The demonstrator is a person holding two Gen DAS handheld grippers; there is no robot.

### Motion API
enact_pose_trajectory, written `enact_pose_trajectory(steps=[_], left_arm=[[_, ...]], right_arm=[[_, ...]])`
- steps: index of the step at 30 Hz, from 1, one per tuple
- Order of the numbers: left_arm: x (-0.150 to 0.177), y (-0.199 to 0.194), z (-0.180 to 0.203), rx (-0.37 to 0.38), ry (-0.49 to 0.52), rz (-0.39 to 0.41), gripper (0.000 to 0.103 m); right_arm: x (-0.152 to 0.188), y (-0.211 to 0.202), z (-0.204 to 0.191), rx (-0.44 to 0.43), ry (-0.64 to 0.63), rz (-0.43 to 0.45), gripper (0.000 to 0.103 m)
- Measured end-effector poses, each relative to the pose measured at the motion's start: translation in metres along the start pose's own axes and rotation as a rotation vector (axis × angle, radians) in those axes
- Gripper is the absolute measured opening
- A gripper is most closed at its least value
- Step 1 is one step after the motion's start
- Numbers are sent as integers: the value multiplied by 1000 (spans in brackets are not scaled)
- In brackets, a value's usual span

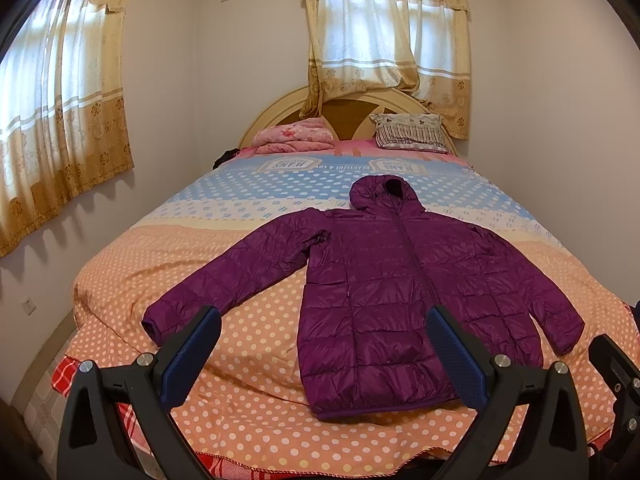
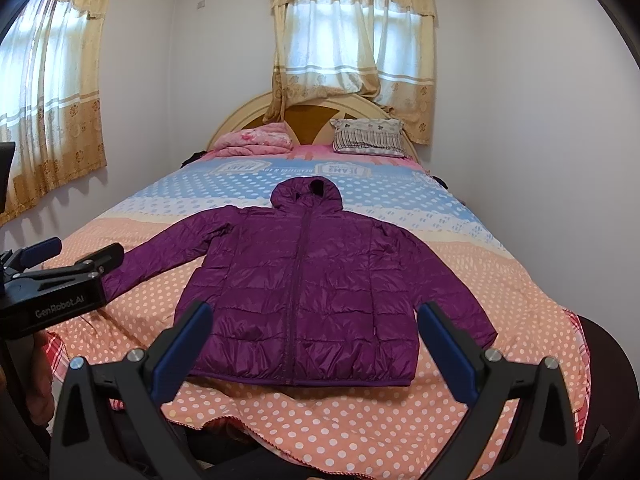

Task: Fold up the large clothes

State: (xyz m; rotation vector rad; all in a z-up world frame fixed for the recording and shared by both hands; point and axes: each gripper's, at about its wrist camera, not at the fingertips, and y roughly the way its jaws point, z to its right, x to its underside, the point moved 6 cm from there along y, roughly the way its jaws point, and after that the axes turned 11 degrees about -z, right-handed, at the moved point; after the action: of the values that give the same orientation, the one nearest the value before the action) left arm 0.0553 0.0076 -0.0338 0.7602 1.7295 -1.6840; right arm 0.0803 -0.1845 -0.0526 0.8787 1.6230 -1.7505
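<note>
A purple hooded puffer jacket (image 1: 384, 280) (image 2: 304, 288) lies flat and zipped on the bed, hood toward the headboard, both sleeves spread out to the sides. My left gripper (image 1: 324, 320) stands open above the foot of the bed, short of the jacket's hem and left cuff, holding nothing. My right gripper (image 2: 316, 316) is open too, hovering before the hem. The left gripper (image 2: 72, 254) also shows at the left edge of the right wrist view, near the left cuff. A corner of the right gripper (image 1: 616, 364) shows at the right edge of the left wrist view.
The bed (image 1: 256, 344) has a polka-dot cover, orange near me and blue farther off. A pink folded blanket (image 1: 294, 136) and a striped pillow (image 1: 412, 132) lie by the headboard. Curtained windows (image 1: 384, 36) fill the back and left walls. Walls run close along both sides.
</note>
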Motion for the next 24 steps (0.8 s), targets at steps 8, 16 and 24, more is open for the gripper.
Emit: enact_pose_trajectory(steps=[8, 16, 24], left_arm=[[0, 1, 1, -2, 3, 0, 102], [0, 1, 0, -8, 4, 0, 102], [-1, 2, -1, -10, 0, 3, 102]], right_arm=[[1, 1, -1, 3, -2, -3, 103], [1, 2, -2, 4, -1, -5, 103], [4, 3, -2, 4, 0, -7, 103]])
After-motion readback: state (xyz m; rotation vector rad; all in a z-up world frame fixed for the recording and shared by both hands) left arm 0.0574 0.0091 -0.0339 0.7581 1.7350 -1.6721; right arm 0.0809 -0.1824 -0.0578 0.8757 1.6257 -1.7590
